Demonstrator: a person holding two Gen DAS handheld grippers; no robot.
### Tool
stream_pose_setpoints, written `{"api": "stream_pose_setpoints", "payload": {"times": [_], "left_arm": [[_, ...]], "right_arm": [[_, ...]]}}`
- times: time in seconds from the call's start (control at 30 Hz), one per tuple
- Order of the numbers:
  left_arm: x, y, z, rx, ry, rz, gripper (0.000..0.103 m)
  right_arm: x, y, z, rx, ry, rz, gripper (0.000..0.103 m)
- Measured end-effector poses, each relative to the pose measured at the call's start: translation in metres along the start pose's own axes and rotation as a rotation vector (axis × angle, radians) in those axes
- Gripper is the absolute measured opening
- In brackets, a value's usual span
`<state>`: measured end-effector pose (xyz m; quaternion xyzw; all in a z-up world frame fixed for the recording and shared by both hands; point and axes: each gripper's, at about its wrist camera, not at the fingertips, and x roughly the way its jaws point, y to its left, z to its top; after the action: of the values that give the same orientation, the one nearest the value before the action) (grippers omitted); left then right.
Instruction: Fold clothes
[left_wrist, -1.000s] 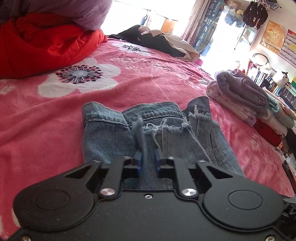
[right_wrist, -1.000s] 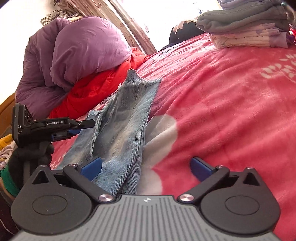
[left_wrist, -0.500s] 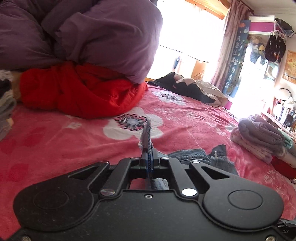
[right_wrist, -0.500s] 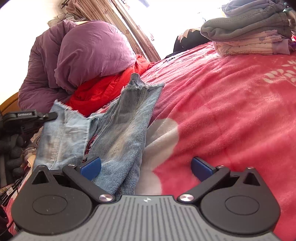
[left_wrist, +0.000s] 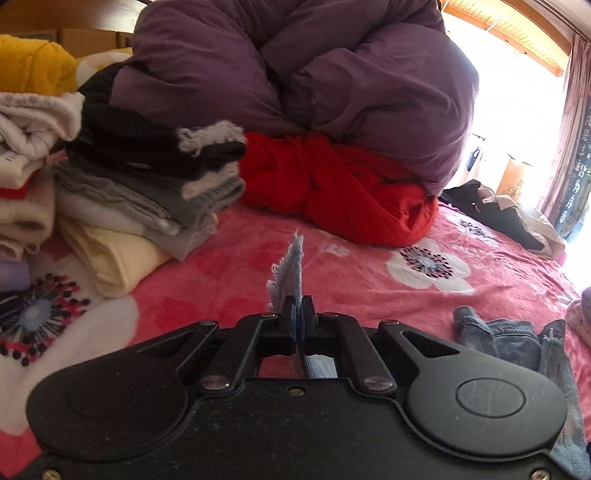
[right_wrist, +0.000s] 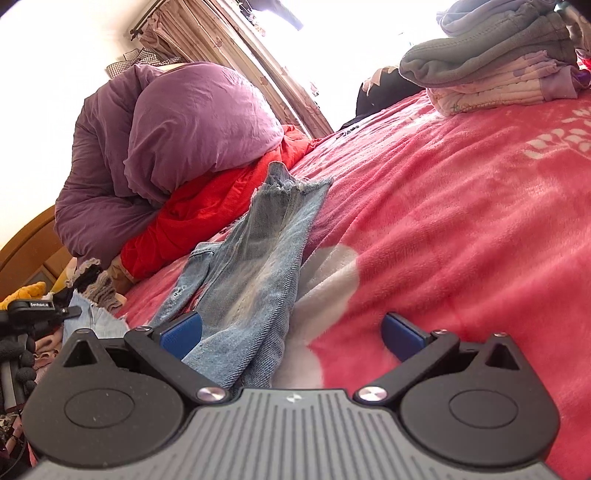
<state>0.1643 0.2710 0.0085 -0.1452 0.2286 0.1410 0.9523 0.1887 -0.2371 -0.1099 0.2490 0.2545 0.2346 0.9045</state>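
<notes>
We see the jeans (right_wrist: 255, 280) lying on the pink blanket (right_wrist: 461, 229), with one leg stretched out ahead of our right gripper (right_wrist: 291, 332). Its jaws stand wide open. The left blue pad (right_wrist: 181, 332) sits just beside the denim, and we cannot tell if it touches; the right pad rests over bare blanket. This gripper points a little down, low over the bed.

Our left gripper (left_wrist: 298, 317) is pinched tight on a frayed edge of the jeans, and a bit of the cloth sticks up between the jaws. It tilts a little down too. More denim lies low to the right of these jaws. Ahead and to the left is a pile of folded clothes (left_wrist: 140, 184). Straight ahead are a red quilt (left_wrist: 340, 195) and a purple quilt (left_wrist: 314, 74) on top of it.
</notes>
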Motion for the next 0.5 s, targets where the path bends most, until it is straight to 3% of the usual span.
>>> {"api": "stream_pose_setpoints", "payload": {"times": [0.33,0.5], "left_arm": [[-0.014,0.038,0.002,-0.033,-0.045,0.119,0.0],[-0.003,0.053,-0.003,-0.071,0.05,0.257,0.001]], "right_arm": [[-0.001,-0.004,0.0,0.017,-0.01,0.023,0.103],[-0.002,-0.003,0.0,0.018,-0.009,0.024,0.103]]}}
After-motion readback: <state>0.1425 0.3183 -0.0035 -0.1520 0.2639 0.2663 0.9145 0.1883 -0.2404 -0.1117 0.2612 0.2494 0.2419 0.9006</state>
